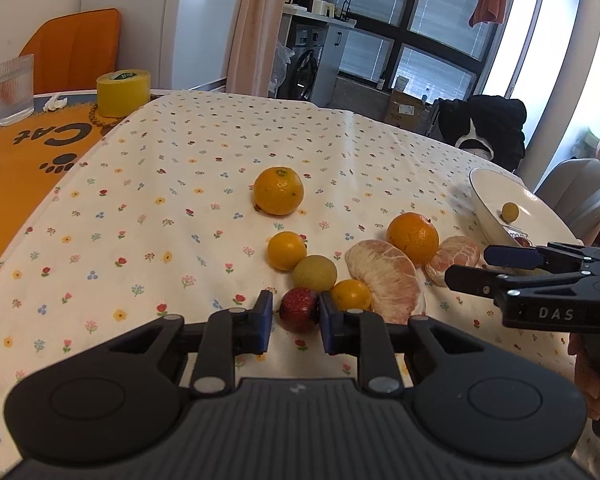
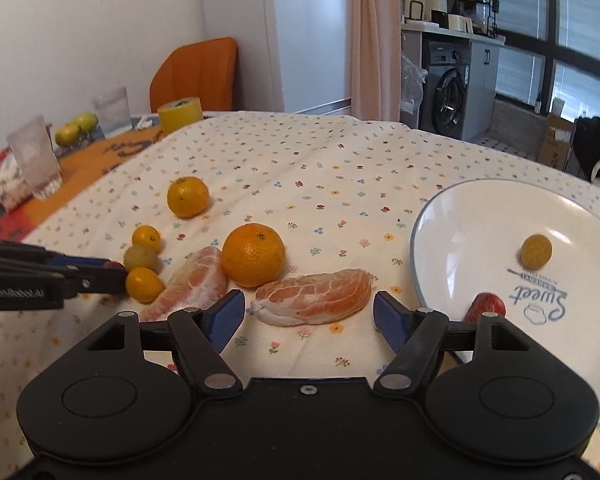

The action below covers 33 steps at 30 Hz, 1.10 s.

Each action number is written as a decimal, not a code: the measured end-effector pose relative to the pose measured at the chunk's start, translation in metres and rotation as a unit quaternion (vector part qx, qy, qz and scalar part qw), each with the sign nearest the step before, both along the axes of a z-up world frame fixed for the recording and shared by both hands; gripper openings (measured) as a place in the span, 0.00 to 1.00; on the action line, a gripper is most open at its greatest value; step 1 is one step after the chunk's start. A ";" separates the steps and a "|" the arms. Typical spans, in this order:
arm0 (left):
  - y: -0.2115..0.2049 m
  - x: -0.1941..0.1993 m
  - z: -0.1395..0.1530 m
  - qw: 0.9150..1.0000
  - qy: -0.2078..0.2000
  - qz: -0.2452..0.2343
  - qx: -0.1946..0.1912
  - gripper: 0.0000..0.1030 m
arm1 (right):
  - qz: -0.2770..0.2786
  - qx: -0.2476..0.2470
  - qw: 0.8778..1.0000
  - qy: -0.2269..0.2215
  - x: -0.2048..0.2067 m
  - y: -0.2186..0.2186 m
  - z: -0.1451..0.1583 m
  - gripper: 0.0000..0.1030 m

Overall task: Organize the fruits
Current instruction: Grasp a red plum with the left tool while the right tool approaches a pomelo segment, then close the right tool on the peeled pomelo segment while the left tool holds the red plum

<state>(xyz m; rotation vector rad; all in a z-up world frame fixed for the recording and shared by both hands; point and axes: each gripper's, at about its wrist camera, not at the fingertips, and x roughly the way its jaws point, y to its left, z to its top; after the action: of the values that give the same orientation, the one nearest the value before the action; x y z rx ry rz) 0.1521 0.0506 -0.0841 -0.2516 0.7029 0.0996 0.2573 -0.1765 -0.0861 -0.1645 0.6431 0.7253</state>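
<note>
Gripper on our left (image 1: 294, 316) brackets the strawberry (image 1: 299, 309) without yet pinching it, the plate (image 2: 452, 216) lying well off toward the counter's right edge (nearer our spread, empty right gripper (image 2: 308, 312)).

1. The left gripper (image 1: 293, 322) has its blue pads on either side of a red strawberry (image 1: 299, 309) on the floral tablecloth (image 1: 180, 200); contact cannot be told.
2. At 1 o'clock of it lie two small yellow fruits and a greenish one (image 1: 314, 273).
3. At 3 o'clock, the right gripper (image 1: 476, 270) points toward a pomelo segment (image 1: 386, 280).
4. At 2 o'clock, a white plate (image 1: 488, 196).
</note>
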 end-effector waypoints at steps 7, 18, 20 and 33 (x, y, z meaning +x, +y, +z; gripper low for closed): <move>0.002 -0.002 0.005 1.000 -0.011 0.003 -0.003 0.22 | 0.005 -0.018 1.000 -0.011 0.000 0.008 -0.001 0.60; 0.006 -0.009 0.008 1.000 -0.017 0.008 -0.005 0.22 | 0.020 -0.018 1.000 -0.005 -0.011 0.011 0.001 0.53; 0.007 -0.011 0.009 1.000 -0.019 0.008 -0.006 0.21 | 0.027 -0.012 1.000 0.006 -0.014 0.011 0.003 0.49; 0.009 -0.015 0.009 1.000 -0.024 0.010 -0.007 0.21 | 0.057 -0.033 0.998 -0.007 -0.015 0.016 -0.001 0.67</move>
<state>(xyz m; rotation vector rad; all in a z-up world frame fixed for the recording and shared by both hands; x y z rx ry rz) 0.1368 0.0599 -0.0748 -0.2744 0.6541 0.1081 0.2425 -0.1604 -0.0866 -0.2672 0.6492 0.8118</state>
